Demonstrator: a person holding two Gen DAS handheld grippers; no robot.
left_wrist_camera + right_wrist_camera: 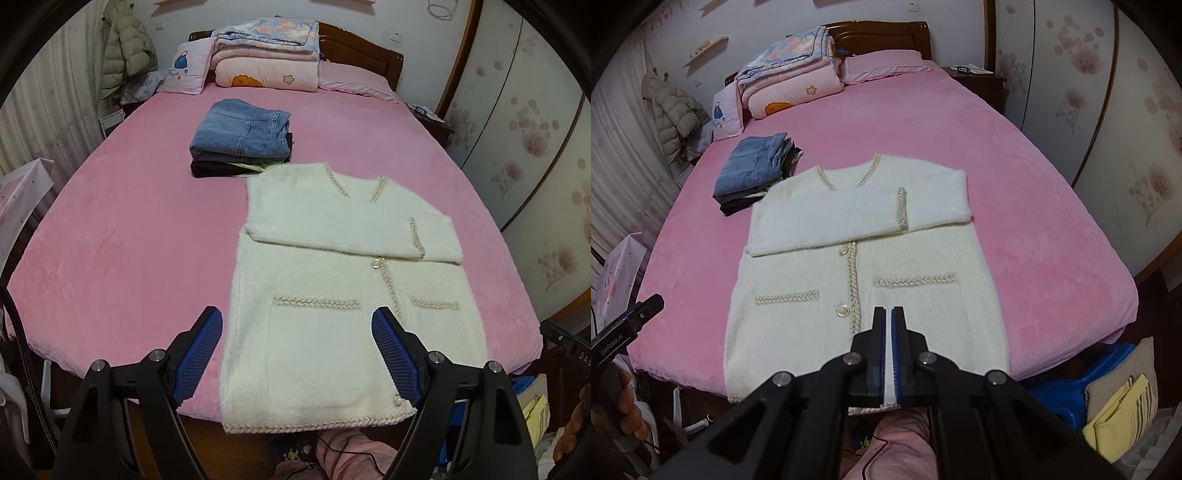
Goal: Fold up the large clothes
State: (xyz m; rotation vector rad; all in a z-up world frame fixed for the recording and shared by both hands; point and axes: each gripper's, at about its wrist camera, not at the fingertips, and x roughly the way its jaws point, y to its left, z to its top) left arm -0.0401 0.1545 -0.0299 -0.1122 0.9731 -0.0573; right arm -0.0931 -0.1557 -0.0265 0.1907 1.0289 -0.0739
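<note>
A cream cardigan (343, 295) lay flat near the foot of the pink bed (129, 240), sleeves folded across its chest, its hem overhanging the edge. The left claw (297, 325) hovered wide open and empty above the hem; the right claw (890, 314) was closed on nothing.

Folded quilts (266, 55) and pillow (186, 68) at the headboard (360, 48), puffer coat (125, 55) hanging left.

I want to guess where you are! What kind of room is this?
A bedroom, most likely. There is a big bed with a pink cover, a wooden headboard, and folded quilts stacked beside a pillow.
</note>
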